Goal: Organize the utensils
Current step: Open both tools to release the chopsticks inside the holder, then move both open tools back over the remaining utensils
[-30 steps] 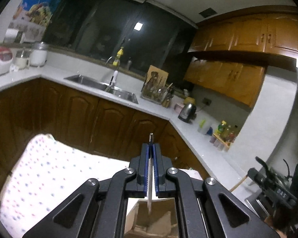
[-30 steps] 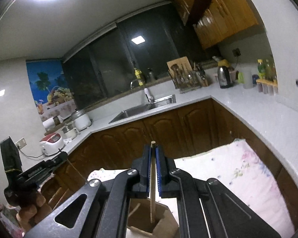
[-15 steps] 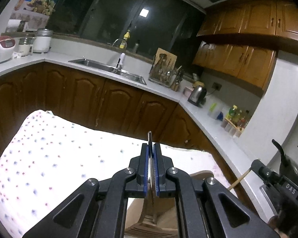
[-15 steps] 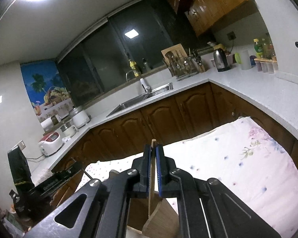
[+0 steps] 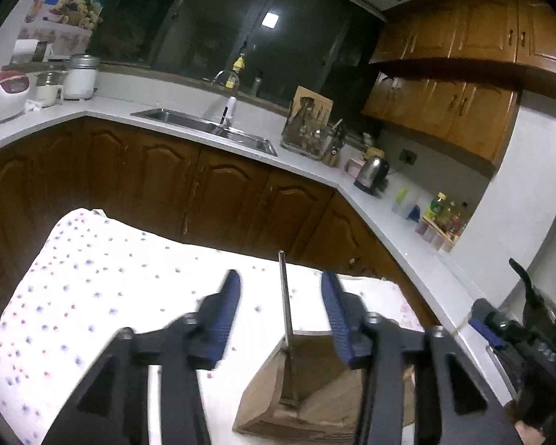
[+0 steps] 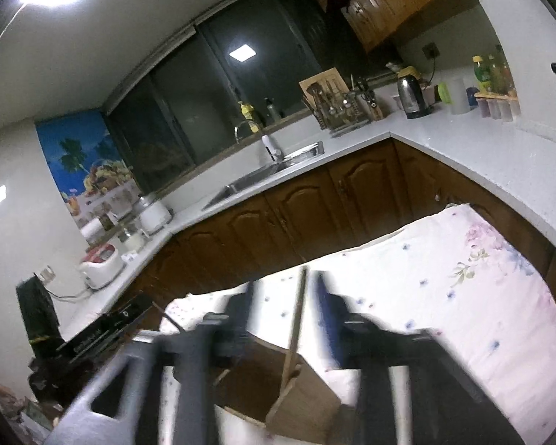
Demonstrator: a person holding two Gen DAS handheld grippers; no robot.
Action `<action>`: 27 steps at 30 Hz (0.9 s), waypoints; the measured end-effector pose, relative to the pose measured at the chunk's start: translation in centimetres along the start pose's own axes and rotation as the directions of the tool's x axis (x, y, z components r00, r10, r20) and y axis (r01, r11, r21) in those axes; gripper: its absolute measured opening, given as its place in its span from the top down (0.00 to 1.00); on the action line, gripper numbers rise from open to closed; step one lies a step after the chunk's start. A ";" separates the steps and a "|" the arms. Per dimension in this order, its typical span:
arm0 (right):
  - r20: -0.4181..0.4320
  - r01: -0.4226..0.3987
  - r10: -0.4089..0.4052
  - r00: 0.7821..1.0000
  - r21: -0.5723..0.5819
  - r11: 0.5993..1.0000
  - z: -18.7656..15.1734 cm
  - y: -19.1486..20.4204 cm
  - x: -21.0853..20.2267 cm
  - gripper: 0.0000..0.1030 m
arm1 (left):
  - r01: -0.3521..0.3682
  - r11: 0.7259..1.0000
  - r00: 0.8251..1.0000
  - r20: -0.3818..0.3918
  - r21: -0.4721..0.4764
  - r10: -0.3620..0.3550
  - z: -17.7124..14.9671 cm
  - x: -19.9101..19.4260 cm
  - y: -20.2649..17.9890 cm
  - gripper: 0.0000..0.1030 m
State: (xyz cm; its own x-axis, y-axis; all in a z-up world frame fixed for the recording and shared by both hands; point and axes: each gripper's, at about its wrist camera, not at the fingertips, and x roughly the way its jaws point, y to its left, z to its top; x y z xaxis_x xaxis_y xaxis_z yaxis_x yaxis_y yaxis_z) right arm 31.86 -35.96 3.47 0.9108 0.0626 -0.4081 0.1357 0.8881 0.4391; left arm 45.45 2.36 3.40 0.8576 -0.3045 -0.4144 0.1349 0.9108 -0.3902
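Half a second back, both clamped shut on thin utensils; now sprung apart. Left gripper [image 5: 281,296] spread wide, touching nothing, with the metal rod [image 5: 286,307] standing free between its fingers, lower end down inside the wooden holder [image 5: 278,393] on the spotted cloth [image 5: 92,289]. Right gripper [image 6: 282,298] likewise parted and blurred, empty, the wooden stick [image 6: 296,319] upright between the fingers, foot in the same holder's [image 6: 307,389] compartment.

Dotted cloth [image 5: 92,289] in front; steel sink [image 5: 204,126], kettle [image 5: 372,174], prob. rice cooker [image 5: 3,92] on white counter [image 5: 389,230].
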 end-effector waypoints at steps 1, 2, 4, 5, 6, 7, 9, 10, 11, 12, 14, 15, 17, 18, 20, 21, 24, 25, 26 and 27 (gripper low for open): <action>0.013 -0.011 0.011 1.000 0.010 1.000 0.0 -0.1 -0.4 0.26 | 0.000 1.000 1.000 -0.002 0.001 0.000 -0.1 -0.3 0.0 0.50; 0.029 -0.016 0.015 0.999 0.018 1.000 0.1 -0.1 -0.8 0.16 | -0.002 1.000 1.000 -0.004 0.000 0.002 -0.2 -0.6 0.1 0.44; 0.056 -0.022 0.021 0.998 0.027 0.999 0.1 -0.1 -1.8 0.13 | -0.001 1.000 1.000 0.009 -0.009 0.001 -0.5 -1.9 0.5 0.37; 0.061 -0.026 0.024 0.998 0.030 0.999 0.1 -0.1 -2.2 0.10 | -0.004 1.000 1.000 0.009 -0.012 0.004 -0.7 -2.3 0.7 0.29; 0.061 -0.028 0.026 0.998 0.033 0.999 0.1 -0.1 -2.5 0.06 | -0.011 1.000 1.000 0.010 -0.018 0.011 -0.9 -2.9 1.0 0.25; 0.058 -0.032 0.030 0.998 0.039 0.999 0.0 -0.2 -3.0 0.04 | -0.012 1.000 1.000 0.017 -0.024 0.013 -1.2 -3.8 1.2 0.23; 0.050 -0.043 0.040 0.998 0.053 0.998 -0.4 -0.4 -3.8 0.04 | -0.018 1.000 1.000 0.019 -0.018 0.018 -1.8 -5.2 1.5 0.21; 0.046 -0.043 0.040 0.998 0.054 0.998 -0.6 -0.4 -4.3 0.04 | -0.029 0.999 0.999 0.016 -0.014 0.029 -2.2 -5.8 1.5 0.18; 0.043 -0.042 0.039 0.998 0.055 0.998 -0.8 -0.4 -4.7 0.04 | -0.040 0.999 0.999 0.014 -0.012 0.040 -2.7 -6.8 1.6 0.17; 0.040 -0.044 0.042 0.998 0.057 0.997 -1.1 -0.3 -5.2 0.04 | -0.038 0.999 0.999 0.013 -0.009 0.038 -3.2 -7.7 1.7 0.17; 0.032 -0.050 0.048 0.998 0.054 0.997 -1.7 -0.3 -6.2 0.04 | -0.045 0.999 0.999 0.002 -0.006 0.045 -4.0 -9.2 1.7 0.15; 0.027 -0.047 0.046 0.999 0.049 0.998 -2.0 -0.3 -6.8 0.04 | -0.054 0.999 0.999 -0.004 -0.003 0.054 -4.3 -9.9 1.6 0.14; 0.017 -0.043 0.042 0.999 0.036 0.998 -2.9 -0.1 -8.1 0.04 | -0.058 0.998 0.998 -0.013 -0.001 0.058 -5.0 -11.4 1.7 0.13; 0.010 -0.041 0.041 0.999 0.026 0.999 -3.4 0.0 -9.0 0.04 | -0.059 0.998 0.998 -0.023 -0.002 0.058 -5.6 -12.3 1.7 0.13; 0.004 -0.033 0.033 0.999 0.008 0.999 -4.3 0.3 -10.5 0.04 | -0.071 0.997 0.997 -0.042 -0.003 0.071 -6.1 -13.5 1.5 0.12; 0.003 -0.026 0.026 1.000 0.004 1.000 -4.5 0.4 -11.0 0.04 | -0.071 0.997 0.996 -0.054 -0.005 0.070 -6.7 -14.3 1.5 0.12; 0.001 0.010 -0.010 1.000 -0.010 1.000 -6.1 0.1 -13.7 0.04 | -0.070 0.997 0.993 -0.093 -0.016 0.068 -7.6 -15.9 1.2 0.12; -0.001 0.021 -0.021 1.000 -0.010 1.000 -6.6 0.0 -14.3 0.04 | -0.067 0.998 0.992 -0.104 -0.020 0.065 -8.0 -16.4 1.2 0.12; -0.006 0.033 -0.033 0.999 -0.012 0.999 -7.2 -0.2 -15.1 0.04 | -0.066 0.997 0.991 -0.117 -0.024 0.063 -8.3 -16.9 1.2 0.12; -0.012 0.047 -0.047 0.999 -0.012 0.999 -7.6 -0.4 -15.7 0.04 | -0.068 0.997 0.990 -0.126 -0.026 0.064 -8.4 -17.2 1.2 0.12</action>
State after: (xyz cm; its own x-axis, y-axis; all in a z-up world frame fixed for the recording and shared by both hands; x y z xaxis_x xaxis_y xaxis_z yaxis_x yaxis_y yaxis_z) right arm 14.51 -33.84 3.62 0.8986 0.0267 -0.4380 0.1732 0.8955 0.4099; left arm 26.70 6.34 3.21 0.7952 -0.2785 -0.5386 0.0635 0.9216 -0.3828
